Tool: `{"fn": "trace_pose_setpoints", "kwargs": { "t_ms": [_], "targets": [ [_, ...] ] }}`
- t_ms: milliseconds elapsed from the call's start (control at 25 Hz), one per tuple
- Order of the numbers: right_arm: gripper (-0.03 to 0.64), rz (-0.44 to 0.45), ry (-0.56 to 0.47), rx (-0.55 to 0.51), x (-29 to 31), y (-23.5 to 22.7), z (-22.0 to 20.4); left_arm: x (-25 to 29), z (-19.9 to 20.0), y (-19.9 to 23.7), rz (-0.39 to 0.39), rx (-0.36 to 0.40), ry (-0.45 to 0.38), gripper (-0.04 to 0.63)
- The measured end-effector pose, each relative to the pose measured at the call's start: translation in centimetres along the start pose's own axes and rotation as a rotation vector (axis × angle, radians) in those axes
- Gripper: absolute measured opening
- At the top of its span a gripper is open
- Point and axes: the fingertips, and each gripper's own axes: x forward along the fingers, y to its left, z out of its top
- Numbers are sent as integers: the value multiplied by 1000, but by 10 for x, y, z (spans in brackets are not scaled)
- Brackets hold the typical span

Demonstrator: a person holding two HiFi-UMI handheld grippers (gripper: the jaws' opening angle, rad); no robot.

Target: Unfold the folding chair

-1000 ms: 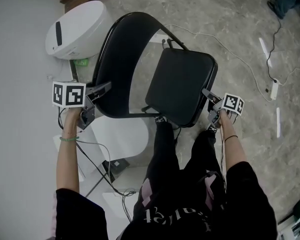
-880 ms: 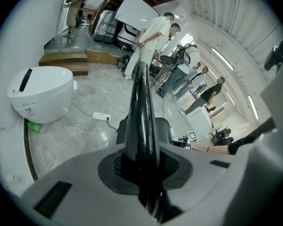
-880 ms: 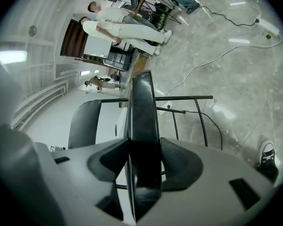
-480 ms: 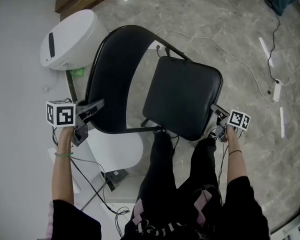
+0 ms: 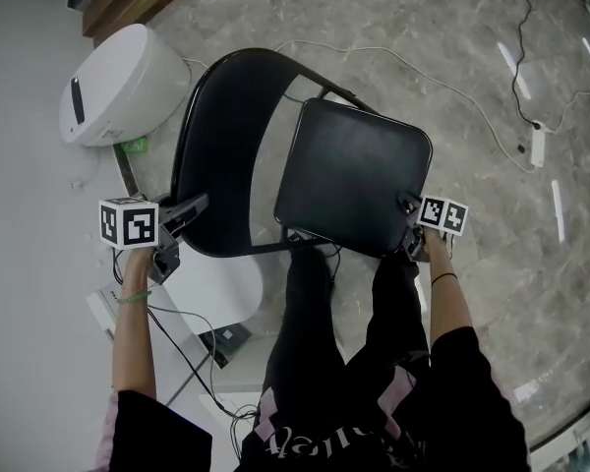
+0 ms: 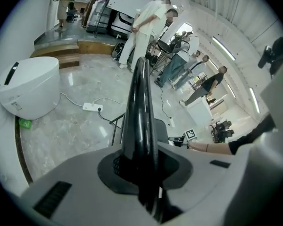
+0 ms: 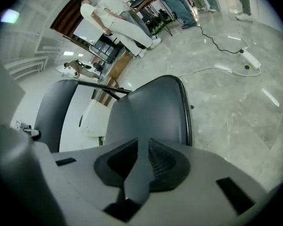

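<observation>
Head view first: the folding chair stands on the marble floor right in front of the person, backrest to the left and seat to the right.

Compared with a second ago, the seat looks squarer and more face-up, and both hands sit lower and nearer the person's legs. The left gripper is at the same spot on the near-left curve of the backrest as before. The right gripper has just been closing its jaws, and the near-right corner of the seat is between them.

Finger state, from the gripper views:
- left: jaws narrow, clamped on the black rim of the backrest, which runs straight up from between the pads
- right: jaws narrow too, pads pressed on the seat's edge

The count:
- 1 folding chair, with 1 seat and 1 backrest
- 2 grippers, each with 1 marker cube, so 2 cubes
- 1 rounded white appliance on the floor, far left, just beyond the backrest
- 1 white power strip far right, well apart from the chair, with 1 pale cable trailing across the floor from behind the chair toward it
- a few people far off in the left gripper view — too small to count properly
</observation>
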Motion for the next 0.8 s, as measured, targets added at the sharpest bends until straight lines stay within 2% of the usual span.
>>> {"fn": "trace_pose_setpoints", "kwargs": {
  "t_ms": [200, 360, 440, 600, 800],
  "targets": [
    [75, 10, -40, -41, -14, -2, -3, 0, 4, 0, 21, 14, -16, 63],
    [74, 66, -53, -47, -21, 7, -2, 6, 1, -1, 2, -26, -37, 64],
    [74, 69, -43, -60, -21, 11, -8, 8, 1, 2, 8, -23, -49, 71],
    [74, 85, -33, -64, -23, 23, -16, 5, 8, 11, 88, 50, -101, 86],
    [74, 215, -9, -76, -41, 68, -30, -2, 12, 20, 213, 55, -171, 170]
  ]
}}
